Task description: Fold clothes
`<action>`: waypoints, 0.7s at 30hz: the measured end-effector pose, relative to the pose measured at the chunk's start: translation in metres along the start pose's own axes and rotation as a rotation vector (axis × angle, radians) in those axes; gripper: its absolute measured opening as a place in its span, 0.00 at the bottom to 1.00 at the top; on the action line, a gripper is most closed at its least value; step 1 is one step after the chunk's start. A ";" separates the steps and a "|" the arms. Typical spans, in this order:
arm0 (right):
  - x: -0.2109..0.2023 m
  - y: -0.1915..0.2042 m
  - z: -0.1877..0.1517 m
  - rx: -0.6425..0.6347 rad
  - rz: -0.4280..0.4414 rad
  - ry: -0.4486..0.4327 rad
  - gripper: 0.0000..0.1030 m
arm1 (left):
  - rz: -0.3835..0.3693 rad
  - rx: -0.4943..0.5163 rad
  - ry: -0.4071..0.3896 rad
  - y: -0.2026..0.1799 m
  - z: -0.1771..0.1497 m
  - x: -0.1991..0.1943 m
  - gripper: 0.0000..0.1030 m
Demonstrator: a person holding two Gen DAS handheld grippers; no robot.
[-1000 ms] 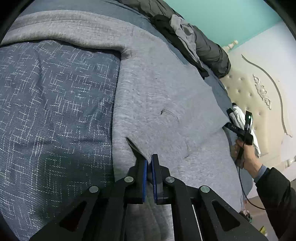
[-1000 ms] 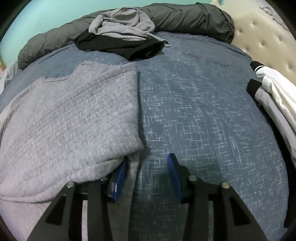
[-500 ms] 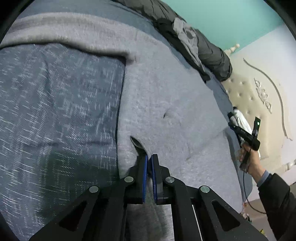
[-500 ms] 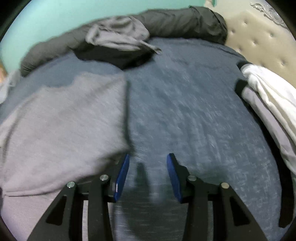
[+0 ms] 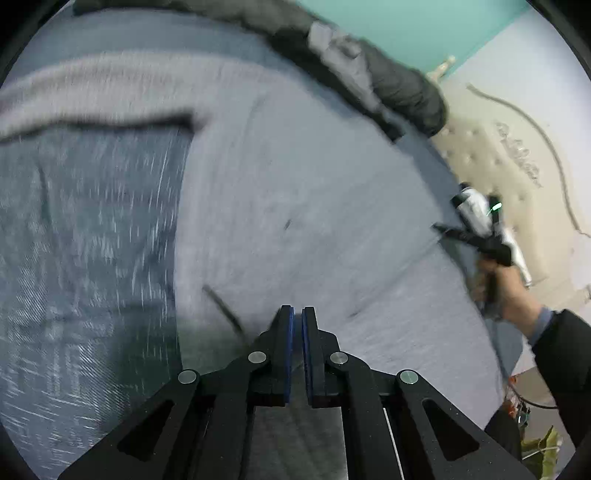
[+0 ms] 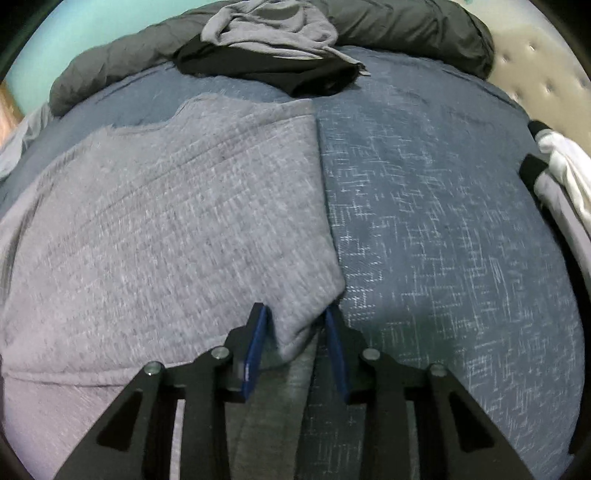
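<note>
Right gripper (image 6: 295, 325) is closing its jaws around the corner of the grey sweater (image 6: 177, 229), spread at 10 o'clock on my bed (image 6: 443, 221); left gripper (image 5: 297, 325), pressed together, pinches its hem. It's soft, floppy knit: I'd grip 2 corners.

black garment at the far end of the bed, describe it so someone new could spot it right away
Start at the blue patterned bedspread and look to its far edge, where a dark grey rolled duvet runs along the teal wall. Just in front of it lies the black garment, under a crumpled light grey top. It is the only black cloth there; the spread-out grey sweater nearby is paler.
</note>
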State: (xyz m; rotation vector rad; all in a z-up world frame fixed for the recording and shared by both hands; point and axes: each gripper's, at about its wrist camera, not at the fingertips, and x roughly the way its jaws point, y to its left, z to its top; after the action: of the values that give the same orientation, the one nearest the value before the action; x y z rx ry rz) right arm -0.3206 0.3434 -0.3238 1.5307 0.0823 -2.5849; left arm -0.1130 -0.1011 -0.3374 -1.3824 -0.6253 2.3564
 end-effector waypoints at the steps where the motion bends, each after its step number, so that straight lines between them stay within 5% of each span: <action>1: -0.005 0.001 0.001 0.000 -0.005 -0.018 0.31 | -0.011 -0.023 0.007 0.004 -0.002 0.003 0.04; 6: -0.030 0.008 0.003 -0.022 0.001 -0.112 0.31 | -0.014 -0.031 0.002 0.005 0.001 0.002 0.04; 9: -0.009 0.013 -0.003 -0.037 0.004 0.028 0.31 | -0.020 -0.041 0.007 0.009 0.001 0.002 0.04; 15: -0.052 0.028 -0.008 0.017 -0.008 -0.129 0.31 | -0.017 -0.070 -0.039 0.020 0.003 -0.017 0.05; 21: -0.091 0.071 -0.034 0.080 0.165 -0.243 0.31 | 0.016 -0.145 -0.115 0.045 0.001 -0.044 0.10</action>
State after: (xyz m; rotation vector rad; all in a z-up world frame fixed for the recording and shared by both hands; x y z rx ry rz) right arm -0.2374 0.2850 -0.2585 1.1780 -0.1674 -2.6437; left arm -0.0957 -0.1611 -0.3282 -1.3214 -0.8352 2.4587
